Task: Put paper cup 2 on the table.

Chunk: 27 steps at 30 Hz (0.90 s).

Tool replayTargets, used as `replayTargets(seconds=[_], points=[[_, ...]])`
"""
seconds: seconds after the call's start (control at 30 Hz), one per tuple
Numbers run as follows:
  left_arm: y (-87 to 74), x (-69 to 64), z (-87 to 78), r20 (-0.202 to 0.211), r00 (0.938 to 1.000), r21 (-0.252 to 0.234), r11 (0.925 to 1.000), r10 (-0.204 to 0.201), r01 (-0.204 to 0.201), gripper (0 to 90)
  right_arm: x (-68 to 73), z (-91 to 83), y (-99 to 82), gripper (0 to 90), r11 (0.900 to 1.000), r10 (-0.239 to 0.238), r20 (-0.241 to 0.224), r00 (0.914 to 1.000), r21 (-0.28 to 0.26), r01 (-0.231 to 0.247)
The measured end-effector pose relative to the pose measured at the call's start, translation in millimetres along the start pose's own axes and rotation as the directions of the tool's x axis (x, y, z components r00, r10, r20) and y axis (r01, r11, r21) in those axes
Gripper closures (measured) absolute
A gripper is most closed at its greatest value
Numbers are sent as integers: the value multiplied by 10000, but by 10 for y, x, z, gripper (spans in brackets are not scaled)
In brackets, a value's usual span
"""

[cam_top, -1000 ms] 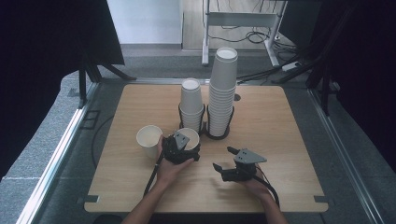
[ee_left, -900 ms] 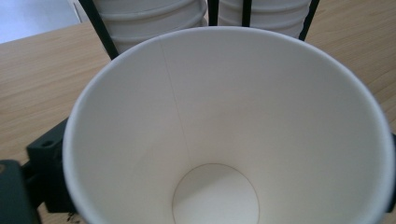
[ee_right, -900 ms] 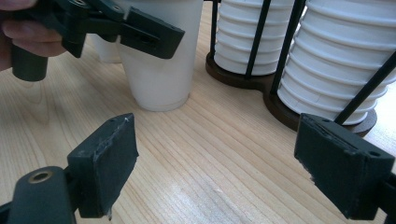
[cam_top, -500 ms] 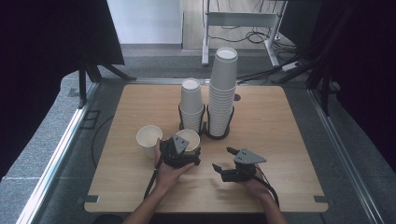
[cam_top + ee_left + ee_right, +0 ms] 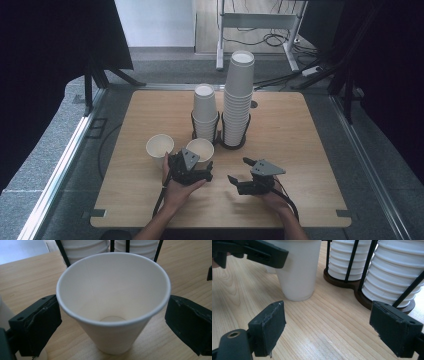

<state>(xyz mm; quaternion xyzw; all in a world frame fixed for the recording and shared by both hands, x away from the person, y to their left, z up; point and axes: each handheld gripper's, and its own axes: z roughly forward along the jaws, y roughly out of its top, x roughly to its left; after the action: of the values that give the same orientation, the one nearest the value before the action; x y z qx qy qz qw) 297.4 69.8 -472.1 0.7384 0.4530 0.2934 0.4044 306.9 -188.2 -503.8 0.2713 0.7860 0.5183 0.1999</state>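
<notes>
Left gripper (image 5: 209,170) jaws have just been opening; white paper cup (image 5: 113,300) stands free between them.
Light, thin-walled, crushable: best pinched gently below the rim.

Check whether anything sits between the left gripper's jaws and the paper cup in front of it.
Nothing visible does. The paper cup stands upright on the table between the open jaws of the left gripper, which have just been opening; a small gap shows at each pad, with nothing in it.
</notes>
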Motion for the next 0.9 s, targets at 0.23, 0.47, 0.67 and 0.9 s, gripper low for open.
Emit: replayTargets(seconds=[0.23, 0.47, 0.67, 0.9], points=[[-70, -9, -96, 104, 9999, 4, 10000, -50, 50, 8, -10, -6, 2, 136, 10000, 28, 35, 10000, -36, -28], [-160, 4, -181, 350, 9993, 50, 9999, -135, 134, 19, -9, -11, 6, 136, 10000, 24, 70, 10000, -50, -23], [-240, 9, -253, 827, 9965, 161, 9998, -143, 130, 23, -5, -39, 10, 136, 10000, 4, 77, 10000, -34, -4], [-348, 21, -289, 1793, 9837, 308, 9994, 114, -172, 34, -59, -212, -38, 141, 9994, 268, 237, 9994, -243, -262]])
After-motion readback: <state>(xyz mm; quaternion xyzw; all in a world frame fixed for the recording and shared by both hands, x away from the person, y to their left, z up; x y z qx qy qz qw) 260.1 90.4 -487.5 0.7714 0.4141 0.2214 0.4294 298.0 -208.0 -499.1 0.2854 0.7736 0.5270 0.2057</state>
